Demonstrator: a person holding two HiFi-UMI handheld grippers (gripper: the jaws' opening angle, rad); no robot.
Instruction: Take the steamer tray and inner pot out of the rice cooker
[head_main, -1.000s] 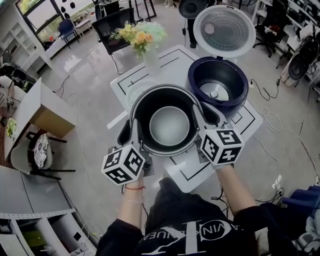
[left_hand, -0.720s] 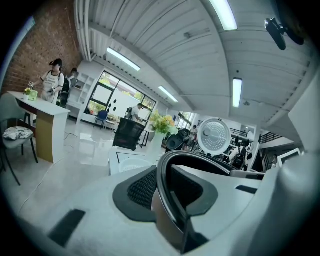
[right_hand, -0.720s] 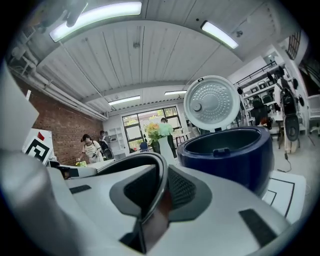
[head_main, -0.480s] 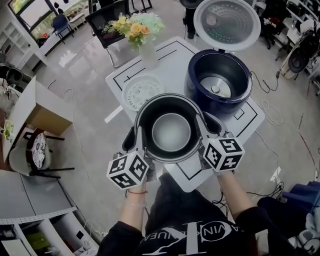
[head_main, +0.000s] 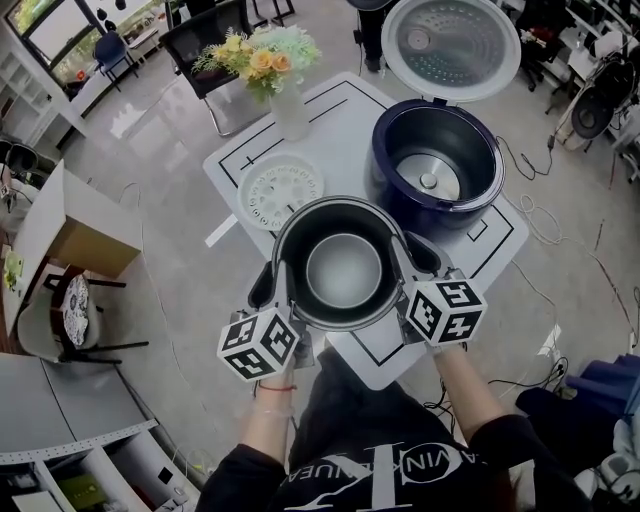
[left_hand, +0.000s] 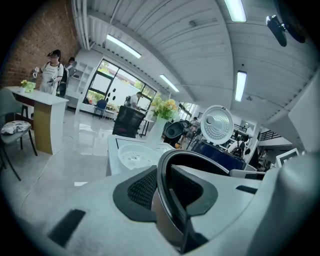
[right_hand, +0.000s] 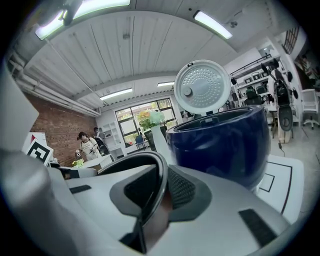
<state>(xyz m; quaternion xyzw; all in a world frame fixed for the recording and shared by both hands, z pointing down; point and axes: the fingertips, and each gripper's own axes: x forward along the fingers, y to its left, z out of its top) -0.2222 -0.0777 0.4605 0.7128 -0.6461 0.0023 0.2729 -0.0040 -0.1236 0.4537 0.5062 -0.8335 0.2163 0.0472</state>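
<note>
Head view: we count one inner pot (head_main: 340, 268) over the tabletop's (head_main: 340, 120) near edge, between two grippers: left gripper (head_main: 279, 288) and right gripper (head_main: 402, 272). One steamer tray (head_main: 283, 190) lies beyond it, one open rice cooker (head_main: 435, 165) to the right. Left gripper view: fingers (left_hand: 142, 187) clamped on the pot's rim. Right gripper view: likewise pinching the rim, with the cooker close beside.

Head view: inner pot (head_main: 340, 265) covers the desk (head_main: 345, 120) beneath it; resting there or held clear, cannot tell. Left gripper view: pot rim blocks the lower part of the rice cooker (left_hand: 220, 150). Right gripper view: pot wall below the rim hidden behind the right tool (right_hand: 160, 192) body.
</note>
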